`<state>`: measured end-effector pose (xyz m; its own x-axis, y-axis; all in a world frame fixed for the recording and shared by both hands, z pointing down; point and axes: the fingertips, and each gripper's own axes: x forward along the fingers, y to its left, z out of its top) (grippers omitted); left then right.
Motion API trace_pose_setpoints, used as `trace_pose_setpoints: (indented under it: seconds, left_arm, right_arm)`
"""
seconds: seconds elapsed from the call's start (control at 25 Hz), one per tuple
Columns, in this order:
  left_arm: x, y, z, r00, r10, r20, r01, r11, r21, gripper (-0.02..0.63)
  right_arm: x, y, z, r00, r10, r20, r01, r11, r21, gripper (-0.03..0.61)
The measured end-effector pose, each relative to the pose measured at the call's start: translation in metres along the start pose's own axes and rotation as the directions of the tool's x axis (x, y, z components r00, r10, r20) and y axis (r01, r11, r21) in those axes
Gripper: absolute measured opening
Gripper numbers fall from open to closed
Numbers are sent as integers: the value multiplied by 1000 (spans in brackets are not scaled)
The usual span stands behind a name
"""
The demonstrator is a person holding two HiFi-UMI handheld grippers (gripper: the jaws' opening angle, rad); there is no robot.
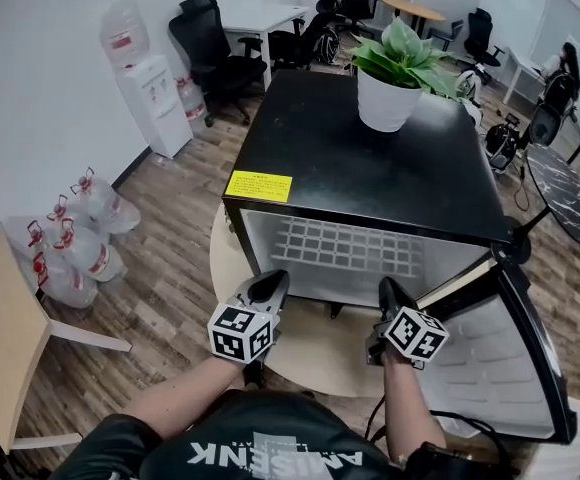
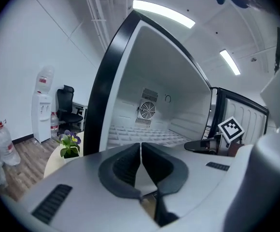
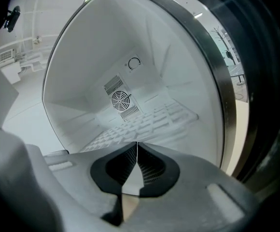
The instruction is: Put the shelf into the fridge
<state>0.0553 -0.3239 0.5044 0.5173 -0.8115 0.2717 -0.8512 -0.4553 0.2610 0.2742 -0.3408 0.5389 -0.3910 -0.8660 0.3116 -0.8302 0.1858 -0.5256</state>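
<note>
Fan (image 3: 121, 100) in fridge (image 3: 106, 37): gripper views only

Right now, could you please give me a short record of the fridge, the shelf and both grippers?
fridge: door swung open to the right
shelf: white grid, lying flat inside the fridge
left gripper: shut, empty, in front of the opening
right gripper: shut, empty, in front of the opening
on top: potted plant
</note>
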Motion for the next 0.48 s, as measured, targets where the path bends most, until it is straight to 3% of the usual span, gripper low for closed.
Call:
trace_pose_setpoints:
  seconds: [0.12, 0.36, 0.48]
  left_arm:
    - [-11, -5, 4, 1000, -8, 17, 8, 1000, 20, 11]
    - [-36, -24, 13, 999, -39, 36, 39, 999, -16, 2]
    - [-48, -29, 22, 999, -21, 49, 19, 999, 42, 3]
  right_arm:
    - [-10, 9, -1, 1000, 18, -16, -18, 999, -43, 11]
    - [-41, 41, 12, 995, 94, -13, -95, 974, -208, 11]
    - [-57, 62, 22, 990, 140, -9, -137, 950, -279, 11]
